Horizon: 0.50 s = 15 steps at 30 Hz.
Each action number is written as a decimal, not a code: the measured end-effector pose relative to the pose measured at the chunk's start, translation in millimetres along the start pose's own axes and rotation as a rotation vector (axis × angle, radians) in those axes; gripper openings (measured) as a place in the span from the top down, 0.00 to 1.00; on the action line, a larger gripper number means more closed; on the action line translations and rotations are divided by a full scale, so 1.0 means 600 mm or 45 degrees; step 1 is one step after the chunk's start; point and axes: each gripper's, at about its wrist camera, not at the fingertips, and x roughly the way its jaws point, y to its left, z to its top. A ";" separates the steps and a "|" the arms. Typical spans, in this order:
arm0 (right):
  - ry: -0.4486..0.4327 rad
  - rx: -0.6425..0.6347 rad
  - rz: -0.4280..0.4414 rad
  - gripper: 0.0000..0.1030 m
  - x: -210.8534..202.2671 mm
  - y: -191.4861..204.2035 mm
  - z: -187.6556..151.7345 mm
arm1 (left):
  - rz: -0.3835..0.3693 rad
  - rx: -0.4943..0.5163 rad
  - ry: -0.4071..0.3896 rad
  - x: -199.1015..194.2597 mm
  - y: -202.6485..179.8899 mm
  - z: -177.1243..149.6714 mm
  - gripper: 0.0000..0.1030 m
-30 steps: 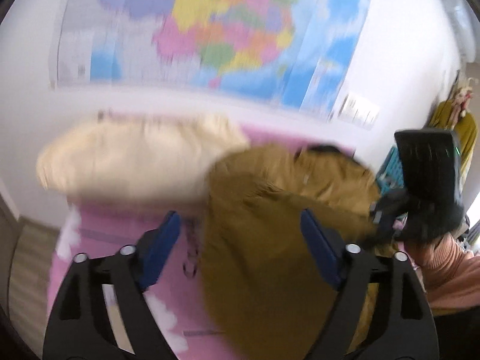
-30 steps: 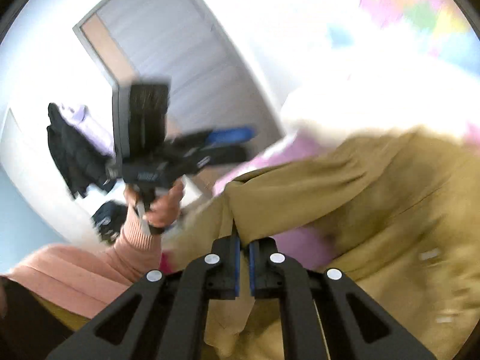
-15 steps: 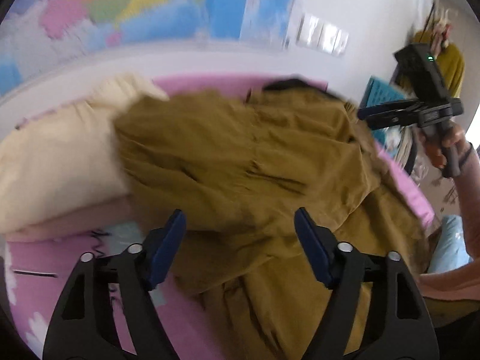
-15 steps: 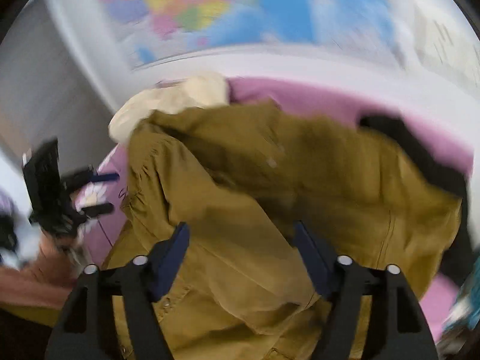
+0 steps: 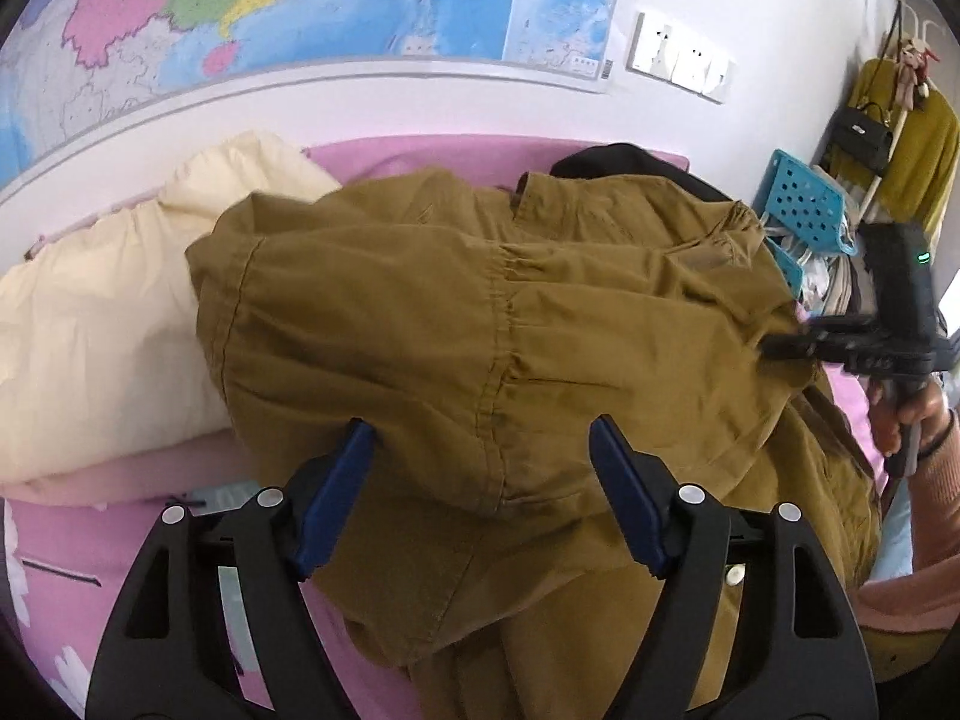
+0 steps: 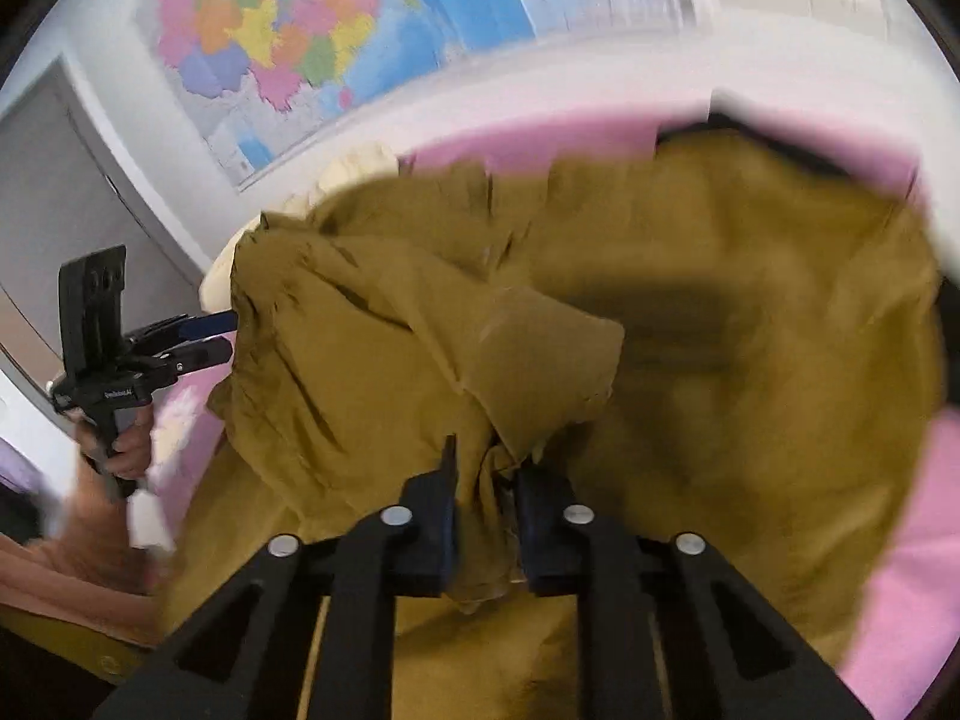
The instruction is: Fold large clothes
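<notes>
Lying rumpled on pink bed [image 5: 36, 546]: mustard coat [image 5: 480, 312], beside cream pillow [image 5: 90, 330]. Left claw [image 5: 480, 474] released; right claw [image 6: 483, 498] clenched on coat fabric.

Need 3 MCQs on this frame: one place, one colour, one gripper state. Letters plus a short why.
1. Where does the cream pillow lie?
A. left of the jacket
B. on top of the jacket
C. on the floor

2. What colour is the jacket?
A. navy
B. mustard brown
C. red

3. How is the right gripper?
A. open over bare sheet
B. shut on nothing
C. shut on jacket cloth

Key: 1 A, the left wrist view shows it beside the jacket's left edge. 2 B, both views show that colour. 3 C, cloth is bunched between its fingers, while the left gripper is open.
</notes>
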 end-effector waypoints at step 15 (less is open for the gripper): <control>0.017 0.168 -0.521 0.43 -0.016 -0.115 -0.009 | 0.080 0.101 0.193 0.171 -0.071 0.036 0.28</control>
